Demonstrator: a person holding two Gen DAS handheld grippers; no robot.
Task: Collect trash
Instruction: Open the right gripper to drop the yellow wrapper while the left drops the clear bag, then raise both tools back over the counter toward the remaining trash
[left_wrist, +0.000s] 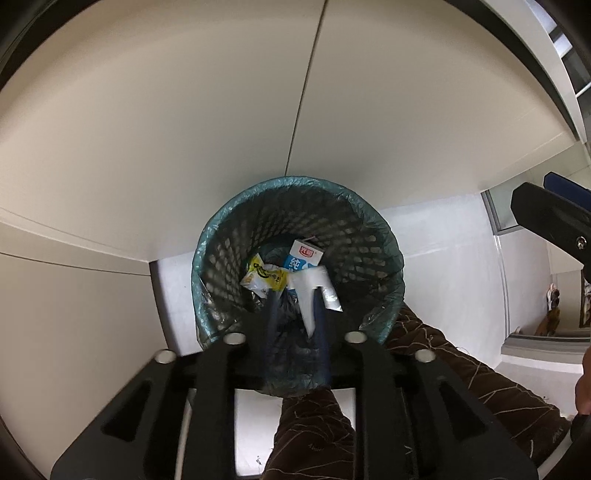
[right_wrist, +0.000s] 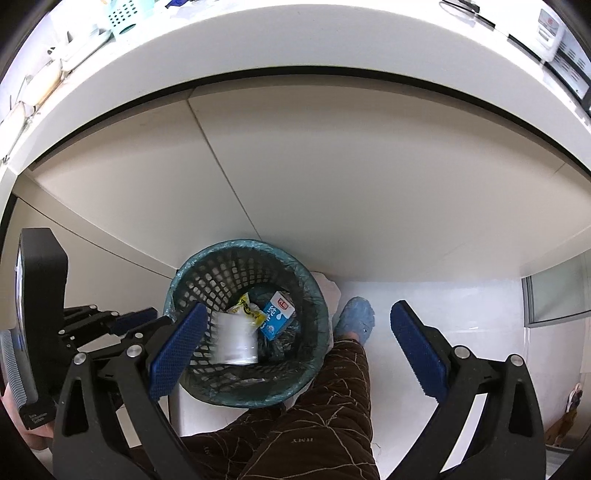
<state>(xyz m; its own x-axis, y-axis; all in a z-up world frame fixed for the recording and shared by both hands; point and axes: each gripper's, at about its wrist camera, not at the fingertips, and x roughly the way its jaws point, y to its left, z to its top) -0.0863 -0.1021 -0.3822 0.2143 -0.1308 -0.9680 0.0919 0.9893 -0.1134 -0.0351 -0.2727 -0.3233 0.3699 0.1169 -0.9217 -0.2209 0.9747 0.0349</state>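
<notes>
A mesh bin with a teal liner stands on the white floor against a beige cabinet. Inside lie a blue milk carton and a yellow wrapper. A clear white plastic wrapper looks blurred in mid-air over the bin. My left gripper hangs over the bin's mouth, its blue fingers blurred and narrowly apart, touching the wrapper; its grip is unclear. My right gripper is wide open and empty above the bin's right side.
The person's brown-trousered leg and blue slipper stand right of the bin. A white countertop with clutter runs above the cabinet doors. A glass-panelled frame is at the right.
</notes>
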